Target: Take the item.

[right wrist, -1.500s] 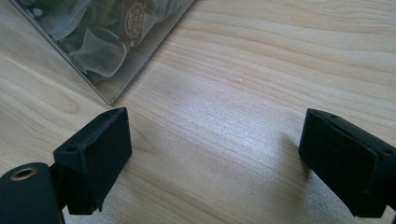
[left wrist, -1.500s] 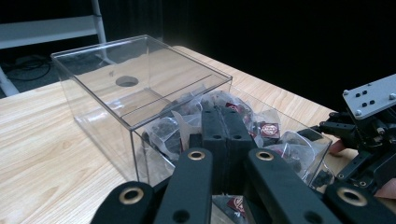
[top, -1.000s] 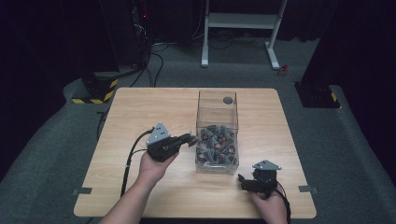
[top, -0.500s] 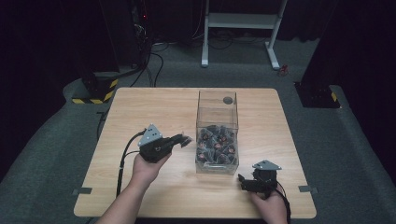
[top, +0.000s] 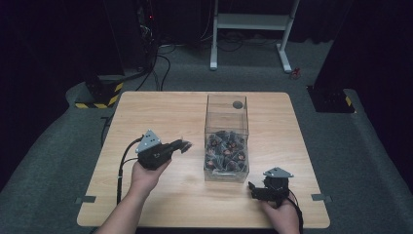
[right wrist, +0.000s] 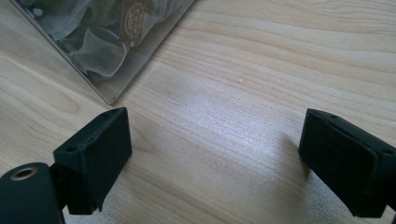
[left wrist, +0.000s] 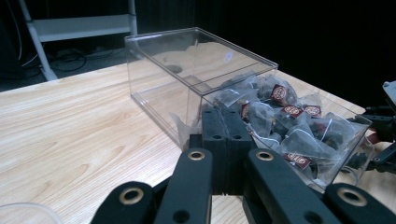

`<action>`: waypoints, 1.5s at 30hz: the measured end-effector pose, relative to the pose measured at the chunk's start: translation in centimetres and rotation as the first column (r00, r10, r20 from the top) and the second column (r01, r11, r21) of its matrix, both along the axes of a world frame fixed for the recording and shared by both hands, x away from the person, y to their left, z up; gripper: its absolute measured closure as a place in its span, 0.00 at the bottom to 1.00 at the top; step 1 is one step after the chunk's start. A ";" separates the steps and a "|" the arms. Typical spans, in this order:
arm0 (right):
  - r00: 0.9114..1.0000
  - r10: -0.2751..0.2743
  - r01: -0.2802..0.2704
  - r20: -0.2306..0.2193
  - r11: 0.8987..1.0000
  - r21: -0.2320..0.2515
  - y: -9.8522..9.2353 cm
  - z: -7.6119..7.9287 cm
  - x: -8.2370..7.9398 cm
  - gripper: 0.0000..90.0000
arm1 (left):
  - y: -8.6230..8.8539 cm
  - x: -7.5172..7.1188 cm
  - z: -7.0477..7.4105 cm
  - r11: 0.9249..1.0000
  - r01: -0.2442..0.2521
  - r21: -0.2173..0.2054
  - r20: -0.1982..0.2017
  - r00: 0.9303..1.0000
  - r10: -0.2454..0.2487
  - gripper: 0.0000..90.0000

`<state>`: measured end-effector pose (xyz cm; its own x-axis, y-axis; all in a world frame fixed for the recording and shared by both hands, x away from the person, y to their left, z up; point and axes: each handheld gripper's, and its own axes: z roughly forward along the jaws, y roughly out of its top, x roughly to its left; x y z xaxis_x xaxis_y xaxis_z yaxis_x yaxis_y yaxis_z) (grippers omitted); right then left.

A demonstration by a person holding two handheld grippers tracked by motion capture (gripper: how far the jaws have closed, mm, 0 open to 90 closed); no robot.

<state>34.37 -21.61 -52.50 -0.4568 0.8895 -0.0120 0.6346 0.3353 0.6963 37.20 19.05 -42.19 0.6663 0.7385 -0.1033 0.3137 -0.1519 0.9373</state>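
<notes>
Since the earlier frame, the left gripper (top: 182, 145) has drawn back leftward from the clear box (top: 226, 141); its jaws are pressed together, holding nothing visible. Tea bags (left wrist: 289, 126) fill the box at table centre. The right gripper (top: 253, 189) rests near the box's front corner, jaws spread wide. Judgement: spread the left jaws before re-entering over the rim.

Tea bag labels (left wrist: 280, 94) perhaps illegible

One clear box (top: 226, 139), two grippers (top: 184, 146)
</notes>
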 end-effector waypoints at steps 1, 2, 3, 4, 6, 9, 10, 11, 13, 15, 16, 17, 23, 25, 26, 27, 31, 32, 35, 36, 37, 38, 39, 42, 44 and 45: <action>1.000 0.000 0.000 0.000 1.000 0.000 0.0 0.0 0.0 0.10 | 0.1 0.0 0.0 1.000 -0.003 0.000 0.001 1.000 0.003 1.00; 1.000 0.000 0.000 0.000 1.000 0.000 0.0 0.0 0.0 0.10 | 0.3 0.0 0.0 1.000 -0.008 0.000 0.001 1.000 0.008 1.00; 1.000 0.000 0.000 0.000 1.000 0.000 0.0 0.0 0.0 0.10 | 0.4 0.0 0.0 1.000 -0.011 -0.005 0.001 1.000 0.011 1.00; 1.000 0.000 0.000 0.000 1.000 0.000 0.0 0.0 0.0 0.10 | 0.6 0.0 0.0 1.000 -0.014 -0.004 0.003 1.000 0.014 1.00; 1.000 0.001 -0.001 0.001 1.000 -0.001 0.0 0.0 0.0 0.10 | 0.9 0.0 0.1 1.000 -0.019 -0.002 0.003 1.000 0.019 1.00; 1.000 -0.002 0.002 -0.002 1.000 0.002 0.0 0.0 0.0 0.10 | 1.4 0.0 0.1 0.999 -0.032 -0.005 0.004 0.999 0.032 1.00; 1.000 -0.002 0.002 -0.002 1.000 0.002 0.0 0.0 0.0 0.10 | 1.6 -0.1 0.1 0.999 -0.037 -0.008 0.003 0.999 0.037 1.00; 1.000 -0.002 0.002 -0.002 1.000 0.002 0.0 0.0 0.0 0.10 | 1.8 0.0 0.1 0.999 -0.040 -0.003 0.006 0.999 0.040 1.00; 1.000 -0.002 0.002 -0.002 1.000 0.002 0.0 0.0 0.0 0.10 | 2.1 0.0 0.1 0.999 -0.047 -0.003 0.007 0.999 0.047 1.00; 1.000 -0.002 0.002 -0.002 1.000 0.002 0.0 0.0 0.0 0.10 | 2.5 0.0 0.1 0.998 -0.055 -0.006 0.005 0.998 0.055 1.00; 1.000 -0.002 0.002 -0.002 1.000 0.002 0.0 0.0 0.0 0.10 | 2.6 0.0 0.2 0.998 -0.058 -0.005 0.006 0.998 0.058 1.00; 1.000 -0.002 0.002 -0.002 1.000 0.002 0.0 0.0 0.0 0.10 | 2.8 0.0 0.2 0.998 -0.061 -0.007 0.004 0.998 0.061 1.00; 1.000 0.000 0.000 -0.001 1.000 0.001 0.0 0.0 0.0 0.10 | 3.8 -0.1 0.3 0.997 -0.083 -0.007 0.010 0.997 0.083 1.00; 1.000 -0.001 0.001 -0.002 1.000 0.002 0.0 0.0 0.0 0.11 | 4.2 -0.1 0.4 0.996 -0.091 -0.007 0.011 0.996 0.091 1.00; 1.000 -0.001 0.001 -0.002 1.000 0.003 0.0 0.0 0.0 0.11 | 4.4 -0.1 0.4 0.995 -0.096 -0.013 0.010 0.995 0.096 1.00; 1.000 0.001 -0.001 -0.001 1.000 0.002 0.0 0.0 0.0 0.11 | 4.6 -0.1 0.4 0.995 -0.101 -0.010 0.011 0.995 0.101 1.00; 1.000 0.002 -0.002 0.000 1.000 0.002 0.0 0.0 0.0 0.11 | 5.4 -0.2 0.6 0.993 -0.117 -0.011 0.014 0.993 0.117 1.00; 1.000 0.002 -0.002 0.000 1.000 0.002 0.0 0.0 0.0 0.11 | 5.6 -0.2 0.6 0.992 -0.122 -0.013 0.012 0.992 0.122 1.00; 1.000 0.002 -0.002 0.000 1.000 0.002 0.0 0.0 0.0 0.11 | 6.1 -0.2 0.7 0.992 -0.130 -0.006 0.016 0.991 0.130 1.00; 1.000 0.002 -0.002 0.000 1.000 0.002 0.0 0.0 0.0 0.11 | 6.3 -0.2 0.7 0.991 -0.133 -0.007 0.016 0.991 0.133 1.00; 1.000 0.002 -0.002 0.000 1.000 0.002 0.0 0.0 0.0 0.11 | 6.5 -0.3 0.8 0.991 -0.137 -0.007 0.017 0.990 0.137 1.00; 1.000 0.003 -0.003 0.000 1.000 0.001 0.0 0.0 0.0 0.11 | 6.6 -0.3 0.8 0.990 -0.141 -0.010 0.017 0.990 0.141 1.00; 1.000 0.002 -0.002 0.000 1.000 0.001 0.0 0.0 0.0 0.11 | 6.8 -0.3 0.8 0.989 -0.145 -0.008 0.019 0.989 0.145 1.00; 1.000 0.003 -0.003 0.000 1.000 0.001 0.0 0.0 0.0 0.11 | 7.3 -0.3 0.9 0.988 -0.155 -0.008 0.019 0.988 0.155 1.00; 1.000 0.003 -0.003 0.000 1.000 0.002 0.0 0.0 0.0 0.11 | 7.6 -0.3 0.9 0.987 -0.162 -0.006 0.020 0.987 0.162 1.00; 1.000 0.002 -0.002 0.000 1.000 0.001 0.0 0.0 0.0 0.11 | 7.7 -0.4 0.9 0.986 -0.165 -0.007 0.019 0.986 0.165 1.00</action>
